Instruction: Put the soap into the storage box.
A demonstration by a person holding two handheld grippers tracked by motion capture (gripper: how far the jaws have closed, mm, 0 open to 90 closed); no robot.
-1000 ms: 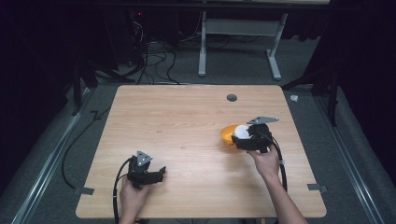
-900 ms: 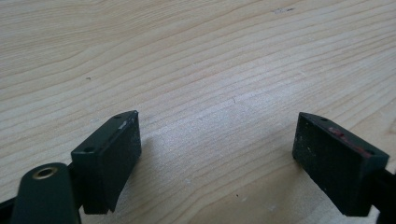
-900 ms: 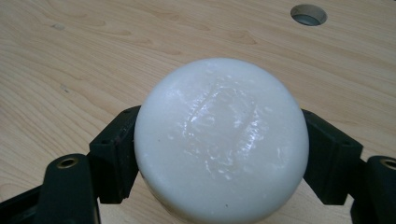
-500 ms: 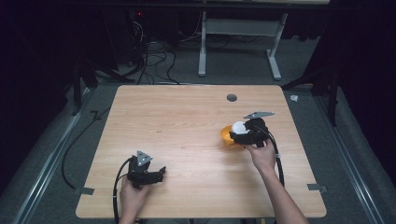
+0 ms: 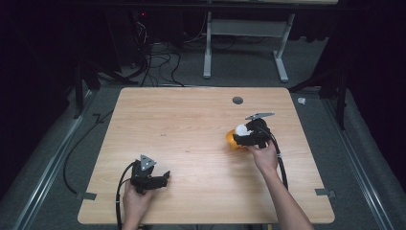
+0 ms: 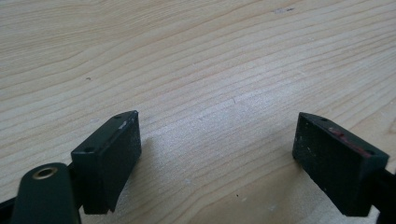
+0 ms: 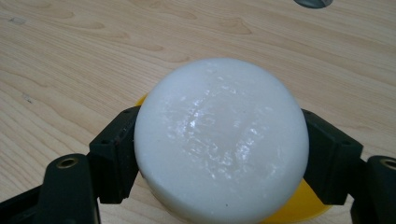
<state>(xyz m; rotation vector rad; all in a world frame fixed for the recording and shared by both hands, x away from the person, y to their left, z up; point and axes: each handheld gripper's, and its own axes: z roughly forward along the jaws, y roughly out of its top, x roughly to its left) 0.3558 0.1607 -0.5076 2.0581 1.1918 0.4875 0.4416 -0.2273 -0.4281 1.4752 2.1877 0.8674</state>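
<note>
1. Right gripper, jaws clamped on white puck, has shifted left across the table with the puck; yellow disc beneath.
2. Left gripper: unmoved, jaws apart, empty.
3. Judgement: carry under way, placement pending.

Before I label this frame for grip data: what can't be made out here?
- Yellow piece, right gripper view: mostly hidden under the white round block; its shape is unclear.
- Right gripper, high view: too small to show pad contact.
- Dark round spot, right gripper view: cut off by the top edge.
</note>
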